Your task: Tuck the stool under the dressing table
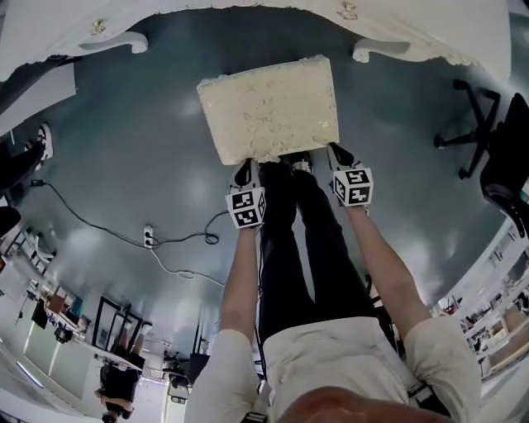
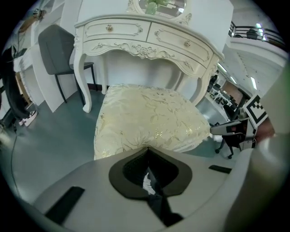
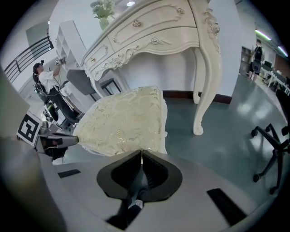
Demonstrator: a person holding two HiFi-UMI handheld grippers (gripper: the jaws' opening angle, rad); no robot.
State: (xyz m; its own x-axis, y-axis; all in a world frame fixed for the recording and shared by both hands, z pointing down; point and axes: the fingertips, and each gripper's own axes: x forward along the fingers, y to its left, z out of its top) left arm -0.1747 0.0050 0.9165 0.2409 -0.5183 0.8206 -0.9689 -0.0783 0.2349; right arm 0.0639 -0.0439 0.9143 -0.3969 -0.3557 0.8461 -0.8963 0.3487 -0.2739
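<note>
- Head view, nearest first: left tool (image 1: pixel 245 171) and right tool (image 1: pixel 339 154) both sit at the near rim of the stool (image 1: pixel 273 107), one at each near corner, arms out straight ahead
- Left gripper view: left tool (image 2: pixel 147 149) has its jaws together, with a scrap of pale fabric showing between them; judged clamped on the cushion rim of the stool (image 2: pixel 149 118)
- Right gripper view: right tool (image 3: pixel 141 152) likewise has its jaws together at the rim of the stool (image 3: pixel 124 120); judged pinching it, though the bite is thin
- Stool stands on the floor (image 1: pixel 124 149), directly ahead of both tools, its long axis lying across the push line and turned a little, left near corner closer to the person
- Neither tool is clearly nearer; the hold is about even
- Beyond it: dressing table (image 1: pixel 248 10), with the stool's far edge close to the line of the front legs (image 3: pixel 206 81) but the seat not yet under the top
- Judgement: the push goes straight away from the person, into the gap between the legs; the skew wants squaring so that no corner meets a leg
</note>
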